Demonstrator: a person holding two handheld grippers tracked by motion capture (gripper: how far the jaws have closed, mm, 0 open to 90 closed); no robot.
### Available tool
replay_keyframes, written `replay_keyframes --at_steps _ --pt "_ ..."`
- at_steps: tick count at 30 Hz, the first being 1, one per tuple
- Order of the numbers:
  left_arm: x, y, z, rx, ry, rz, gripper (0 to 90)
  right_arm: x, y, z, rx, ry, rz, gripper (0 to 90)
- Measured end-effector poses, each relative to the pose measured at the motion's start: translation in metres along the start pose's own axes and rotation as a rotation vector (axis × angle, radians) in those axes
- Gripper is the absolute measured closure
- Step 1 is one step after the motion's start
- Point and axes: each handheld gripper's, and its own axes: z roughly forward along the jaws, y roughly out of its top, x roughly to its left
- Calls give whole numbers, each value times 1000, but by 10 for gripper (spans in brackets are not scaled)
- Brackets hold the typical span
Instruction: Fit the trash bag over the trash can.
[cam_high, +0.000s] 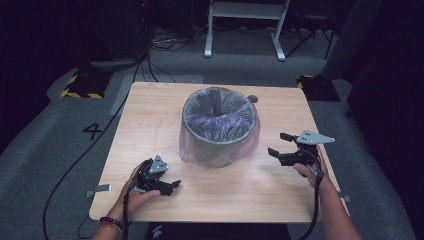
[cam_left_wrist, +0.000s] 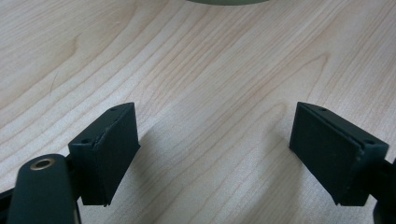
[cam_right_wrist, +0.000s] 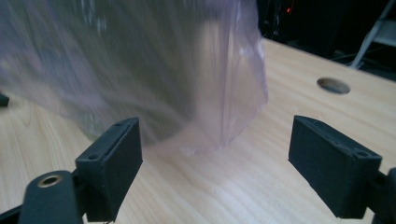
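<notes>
A grey waste bin (cam_high: 220, 125) stands upright just past the middle of the wooden table (cam_high: 150, 115), lined with a thin pinkish plastic bag (cam_high: 192, 145) whose mouth is folded over the rim and hangs loosely down the outside to the tabletop. In the right gripper view the bag's skirt (cam_right_wrist: 154, 79) fills the upper left, blurred, its hem resting on the wood.

At seven o'clock from the bin we hold the left gripper (cam_high: 172, 187) low over the table, jaws wide with nothing between them; the left gripper view shows bare wood between the pads. At four o'clock from the bin the right gripper (cam_high: 280, 144) hovers just beside the bag, jaws also spread wide and empty.

We judge that the bag has just been draped on and both tongs have let go. The next move seems to call for pinching the loose skirt, low and gently, so the thin film does not tear or pull off the rim.

Bare table lies at six, three and nine o'clock; the far edge, with a small round hole (cam_high: 253, 99), sits close behind the bin
</notes>
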Motion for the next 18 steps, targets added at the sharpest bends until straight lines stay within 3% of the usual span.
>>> replay_keyframes --at_steps 18 --pt "1 0 0 1 -7 2 145 11 55 -7 -54 -26 -114 163"
